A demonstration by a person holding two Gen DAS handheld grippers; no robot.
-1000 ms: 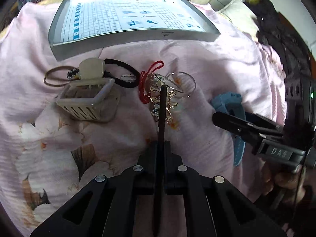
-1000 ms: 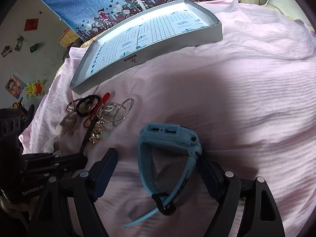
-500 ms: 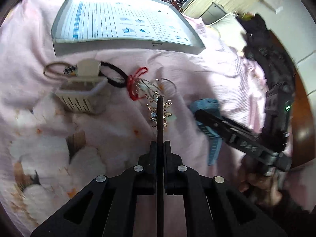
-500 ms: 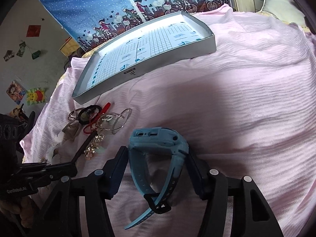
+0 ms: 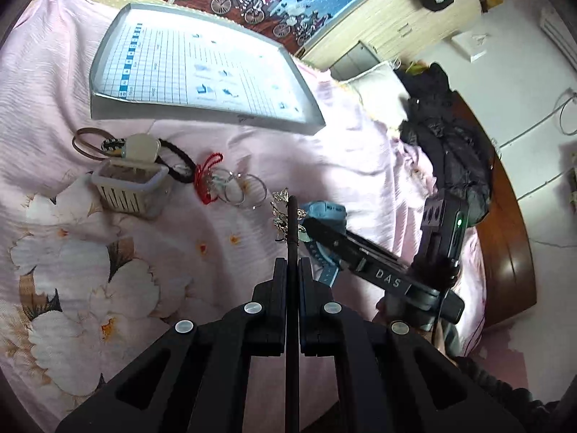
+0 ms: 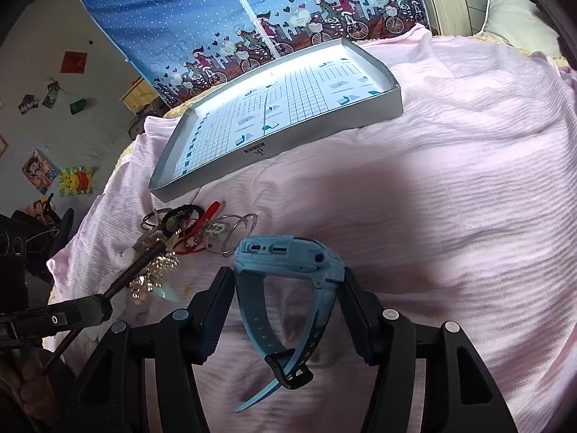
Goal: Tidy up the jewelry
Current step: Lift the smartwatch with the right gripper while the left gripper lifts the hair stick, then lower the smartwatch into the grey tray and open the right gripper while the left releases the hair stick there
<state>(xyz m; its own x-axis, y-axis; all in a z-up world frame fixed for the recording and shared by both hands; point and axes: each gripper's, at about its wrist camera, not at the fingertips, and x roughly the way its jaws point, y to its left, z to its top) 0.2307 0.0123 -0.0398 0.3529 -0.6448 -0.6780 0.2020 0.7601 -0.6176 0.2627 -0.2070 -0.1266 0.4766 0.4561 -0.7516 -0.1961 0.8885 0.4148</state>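
R claw (image 6: pixel 285 285) clamps blue watch (image 6: pixel 288 270); L claw (image 5: pixel 293 216) pinches gold chain (image 5: pixel 280 213).

Gold trinket (image 5: pixel 280 213), perhaps partly hidden

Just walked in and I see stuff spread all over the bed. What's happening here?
A person is sorting jewelry with two handheld grippers. The right gripper is clamped on a blue watch. The left gripper is shut on a gold charm bracelet. Hair ties, a red cord and silver rings lie loose before the empty grey tray.
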